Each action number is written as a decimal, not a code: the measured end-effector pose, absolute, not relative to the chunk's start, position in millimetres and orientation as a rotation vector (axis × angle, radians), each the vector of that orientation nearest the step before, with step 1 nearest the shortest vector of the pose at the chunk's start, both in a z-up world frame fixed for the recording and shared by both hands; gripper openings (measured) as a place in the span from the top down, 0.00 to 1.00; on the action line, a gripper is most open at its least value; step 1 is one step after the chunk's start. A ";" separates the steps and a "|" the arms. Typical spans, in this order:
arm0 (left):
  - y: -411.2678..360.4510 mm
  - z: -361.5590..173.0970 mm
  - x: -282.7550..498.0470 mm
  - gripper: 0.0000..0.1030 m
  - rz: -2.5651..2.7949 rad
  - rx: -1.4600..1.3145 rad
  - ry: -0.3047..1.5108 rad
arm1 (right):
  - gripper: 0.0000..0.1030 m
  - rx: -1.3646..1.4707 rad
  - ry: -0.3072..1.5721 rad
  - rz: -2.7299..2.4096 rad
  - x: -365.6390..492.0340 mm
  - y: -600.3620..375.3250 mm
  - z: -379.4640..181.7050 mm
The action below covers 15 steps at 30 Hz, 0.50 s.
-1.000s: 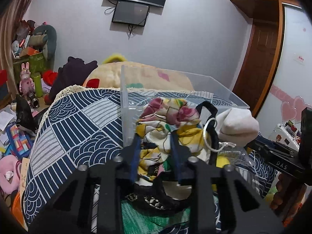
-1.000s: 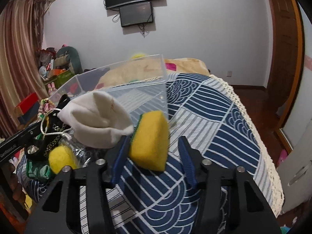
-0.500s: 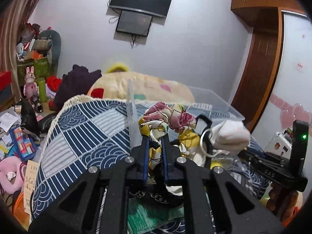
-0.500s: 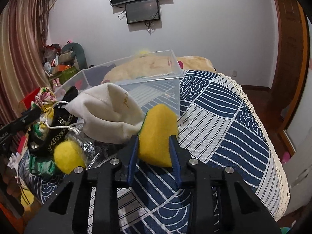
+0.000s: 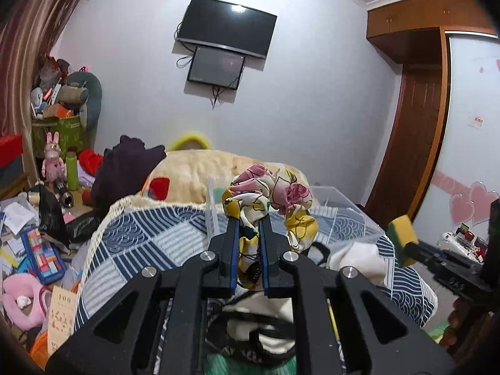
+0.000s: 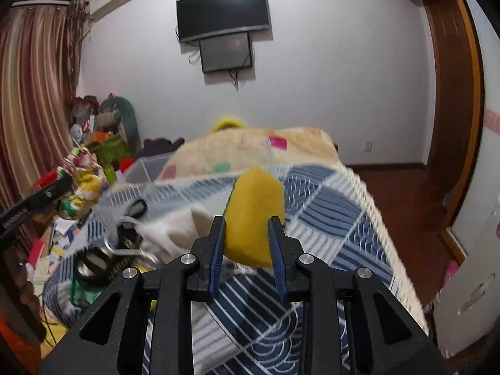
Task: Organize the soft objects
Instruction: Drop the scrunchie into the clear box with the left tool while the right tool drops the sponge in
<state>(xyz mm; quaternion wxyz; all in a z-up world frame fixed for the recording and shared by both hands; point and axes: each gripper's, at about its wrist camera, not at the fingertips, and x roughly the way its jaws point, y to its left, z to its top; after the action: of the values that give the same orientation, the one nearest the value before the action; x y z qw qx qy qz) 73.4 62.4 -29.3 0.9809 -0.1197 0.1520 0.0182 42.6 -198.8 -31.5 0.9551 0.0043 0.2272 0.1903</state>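
My left gripper is shut on a floral cloth, pink, yellow and white, lifted above the bed. It also shows in the right wrist view at the left. My right gripper is shut on a yellow sponge with a green edge, held up over the bed. The sponge also shows in the left wrist view at the right. A clear plastic bin stands on the bed behind the cloth. A white cloth pouch and a black strap lie on the bed below.
The bed has a blue and white patterned cover and a beige blanket at its far end. Toys, boxes and papers clutter the floor at the left. A TV hangs on the far wall. A wooden door is at the right.
Both grippers have closed, the left on the floral cloth and the right on the sponge, and both have lifted them up from the pile.
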 end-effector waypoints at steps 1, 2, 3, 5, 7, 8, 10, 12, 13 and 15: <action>62.4 -26.5 76.5 0.90 0.036 -0.235 0.305 | 0.75 0.004 0.450 0.388 43.7 -197.5 -27.0; 62.3 -23.9 80.1 0.90 0.034 -0.228 0.306 | 0.75 -0.003 0.437 0.390 45.9 -196.0 -21.9; 62.3 -22.7 82.2 0.90 0.032 -0.225 0.308 | 0.75 -0.006 0.427 0.391 48.0 -194.7 -17.8; 62.5 -19.5 89.7 0.90 0.026 -0.210 0.311 | 0.75 -0.007 0.412 0.402 53.7 -192.3 -11.1; 62.4 -19.5 95.8 0.90 0.025 -0.193 0.316 | 0.75 -0.005 0.410 0.417 62.9 -188.3 -6.4; 62.2 -20.1 99.0 0.90 0.022 -0.190 0.324 | 0.75 -0.005 0.408 0.420 65.4 -184.5 -4.6; 64.9 -21.8 108.1 0.89 0.011 -0.197 0.348 | 0.75 -0.011 0.410 0.425 75.1 -178.4 -3.9; 68.1 -23.9 116.9 0.89 0.002 -0.210 0.374 | 0.75 -0.017 0.422 0.431 86.1 -170.2 -5.9; 69.6 -25.1 121.9 0.89 -0.001 -0.216 0.391 | 0.75 -0.022 0.434 0.436 94.4 -165.5 -7.7; 71.3 -27.7 130.3 0.89 -0.009 -0.226 0.422 | 0.75 -0.031 0.452 0.442 102.3 -158.6 -11.7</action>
<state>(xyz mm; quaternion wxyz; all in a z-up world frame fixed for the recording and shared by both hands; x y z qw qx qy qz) 130.3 71.3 -27.7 0.9714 -0.1120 0.2091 -0.0043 102.3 -158.6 -11.7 0.9504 -0.0152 0.2220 0.2173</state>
